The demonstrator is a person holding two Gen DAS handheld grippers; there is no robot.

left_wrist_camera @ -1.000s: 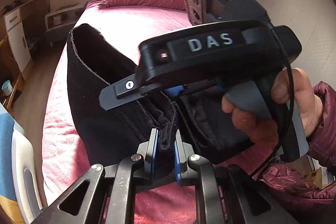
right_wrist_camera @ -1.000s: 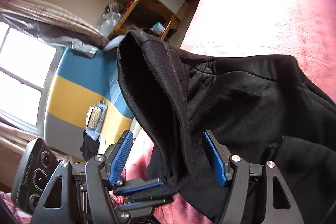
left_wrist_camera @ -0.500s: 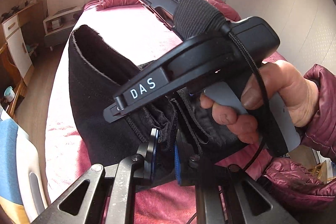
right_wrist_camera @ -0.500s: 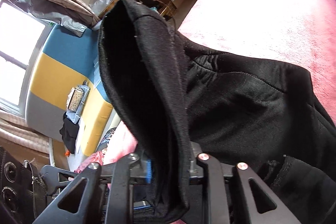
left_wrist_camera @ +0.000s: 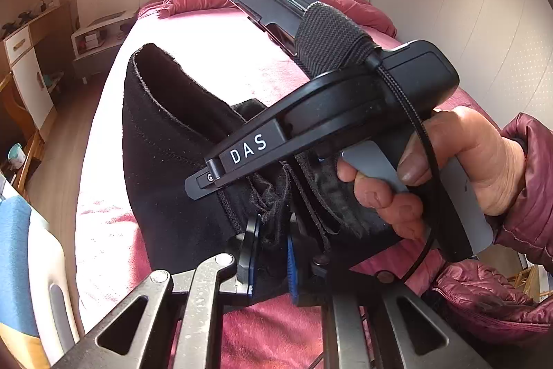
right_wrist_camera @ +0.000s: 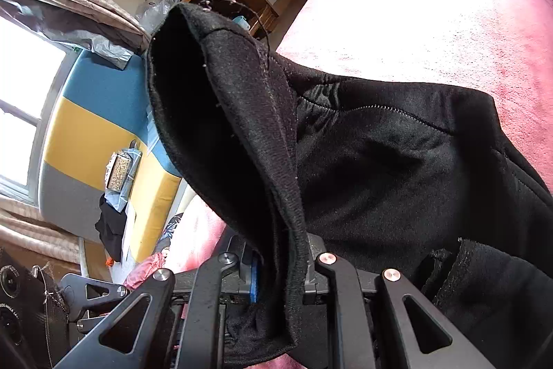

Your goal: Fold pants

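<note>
Pants [left_wrist_camera: 172, 168], black, hang bunched above the pink bed [left_wrist_camera: 214, 57]; left hand-held gripper [left_wrist_camera: 271, 251] and right hand-held gripper [right_wrist_camera: 280, 268] each pinch a fabric edge, close together, probably matching edges before laying flat.

White letters "DAS" on the black arm of the right gripper [left_wrist_camera: 273, 223] held by the person's hand [left_wrist_camera: 449, 168], seen in the left wrist view, no other readable text, labels or numbers in either view
</note>
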